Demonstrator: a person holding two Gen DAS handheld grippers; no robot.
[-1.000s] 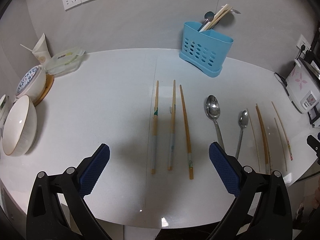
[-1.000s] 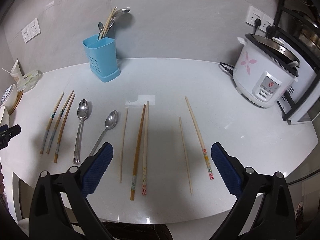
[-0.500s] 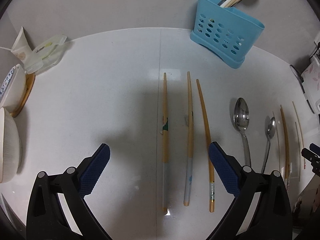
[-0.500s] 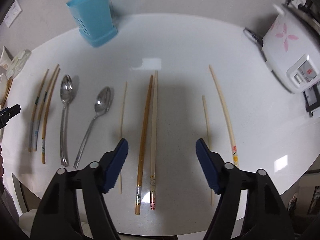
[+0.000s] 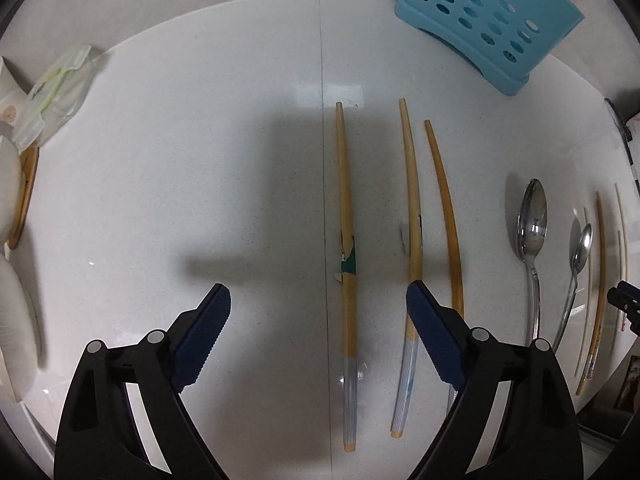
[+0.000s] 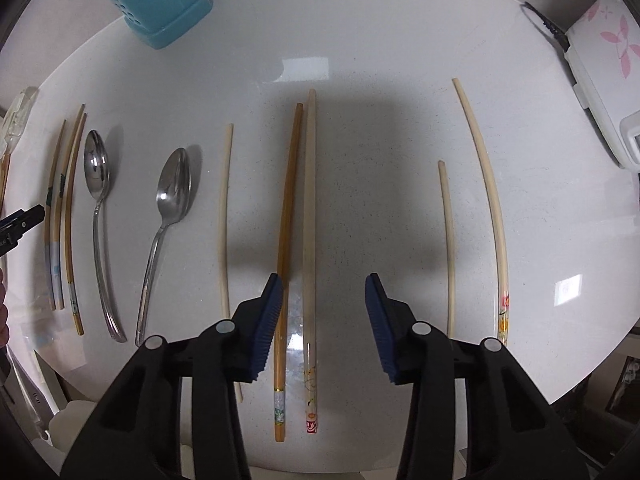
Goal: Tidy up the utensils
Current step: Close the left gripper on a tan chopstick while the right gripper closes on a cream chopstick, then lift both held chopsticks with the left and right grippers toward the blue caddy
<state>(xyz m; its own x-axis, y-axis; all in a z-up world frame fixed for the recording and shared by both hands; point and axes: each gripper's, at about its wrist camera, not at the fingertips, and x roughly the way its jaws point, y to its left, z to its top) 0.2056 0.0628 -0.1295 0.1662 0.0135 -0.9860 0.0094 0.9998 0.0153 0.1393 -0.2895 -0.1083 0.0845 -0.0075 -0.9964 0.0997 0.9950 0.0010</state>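
Observation:
Several chopsticks and two spoons lie in a row on the white table. My left gripper (image 5: 318, 304) is open, low over a chopstick with a green band (image 5: 347, 272); two more chopsticks (image 5: 412, 240) lie by its right finger. My right gripper (image 6: 324, 294) is open, straddling a brown chopstick (image 6: 287, 216) and a pale chopstick (image 6: 309, 220). Two spoons (image 6: 170, 204) lie to their left, and also show in the left wrist view (image 5: 530, 228). The blue utensil holder (image 5: 486, 20) stands at the back and shows in the right wrist view (image 6: 154, 4).
Bowls (image 5: 12, 292) and a plastic lidded box (image 5: 52, 96) sit at the table's left edge. A rice cooker (image 6: 604, 60) stands at the right. Two pale chopsticks (image 6: 486, 184) lie right of my right gripper, one thin chopstick (image 6: 224, 216) left of it.
Both grippers have dropped toward the table and moved forward over the chopsticks. My right gripper's jaws have narrowed but stay open.

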